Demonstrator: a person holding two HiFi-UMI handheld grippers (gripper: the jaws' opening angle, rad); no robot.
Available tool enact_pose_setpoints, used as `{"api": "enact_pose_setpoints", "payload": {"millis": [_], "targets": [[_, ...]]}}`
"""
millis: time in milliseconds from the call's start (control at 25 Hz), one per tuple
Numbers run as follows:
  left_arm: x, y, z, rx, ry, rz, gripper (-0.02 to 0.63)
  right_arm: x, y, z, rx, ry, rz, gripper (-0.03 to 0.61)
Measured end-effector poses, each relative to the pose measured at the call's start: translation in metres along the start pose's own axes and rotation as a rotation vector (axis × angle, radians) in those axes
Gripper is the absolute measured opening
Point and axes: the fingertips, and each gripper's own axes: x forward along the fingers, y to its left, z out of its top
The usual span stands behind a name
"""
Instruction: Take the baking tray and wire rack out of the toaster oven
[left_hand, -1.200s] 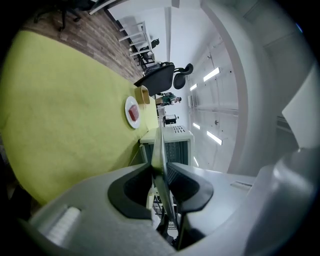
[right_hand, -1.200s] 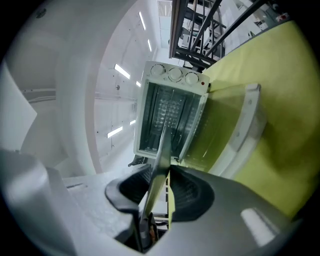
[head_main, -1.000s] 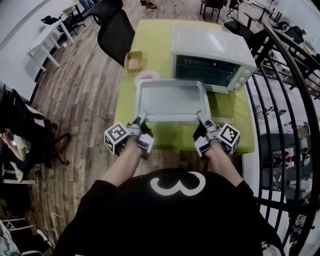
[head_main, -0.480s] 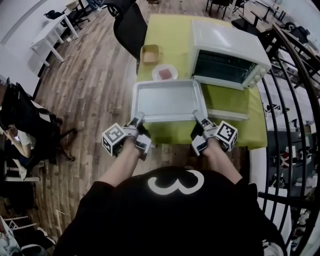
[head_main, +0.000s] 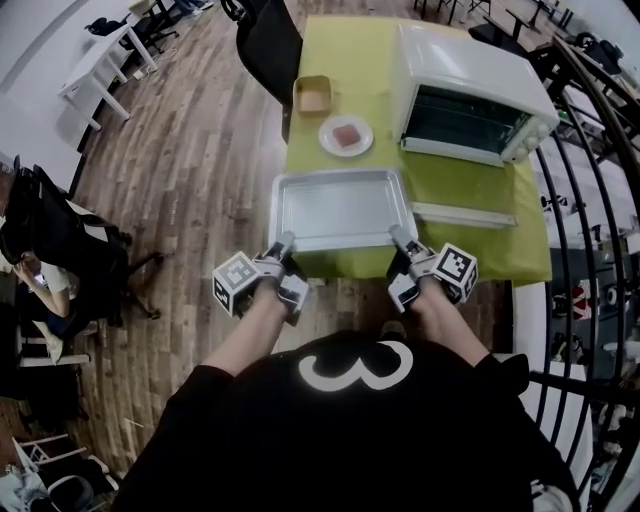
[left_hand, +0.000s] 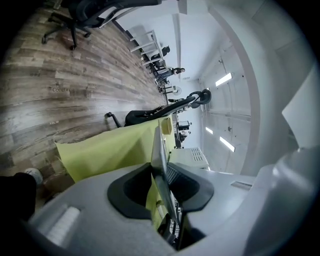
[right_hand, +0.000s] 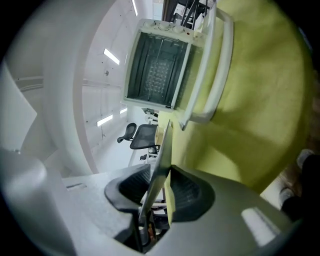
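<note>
In the head view the left tool (head_main: 284, 240) and right tool (head_main: 397, 236) each pinch a near corner of the baking tray (head_main: 340, 208). The tray hangs level over the near edge of the counter (head_main: 350, 50), clear of the toaster oven (head_main: 470, 90) and its dropped door (head_main: 465, 215). The step looks like setting the tray down: bare counter lies beneath, with a plate (head_main: 346, 135) just beyond. The left gripper view shows narrow jaws clamped on the tray rim. The right gripper view shows the same, and what looks like the wire rack (right_hand: 159, 70) inside the oven, likely next.
</note>
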Motion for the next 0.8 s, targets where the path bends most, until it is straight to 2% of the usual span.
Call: {"api": "enact_pose_setpoints", "payload": {"millis": [480, 680, 800], "targets": [[0.017, 0.031, 0.007, -0.005, 0.014, 0.054, 0.101, 0.020, -0.030, -0.002, 0.015, 0.012, -0.056, 0.130], [0.032, 0.038, 0.014, 0.012, 0.034, 0.074, 0.101, 0.035, -0.037, 0.005, -0.026, 0.035, -0.086, 0.132], [0.041, 0.043, 0.017, 0.062, 0.074, 0.094, 0.104, 0.044, -0.039, 0.008, -0.088, 0.082, -0.116, 0.132]]}}
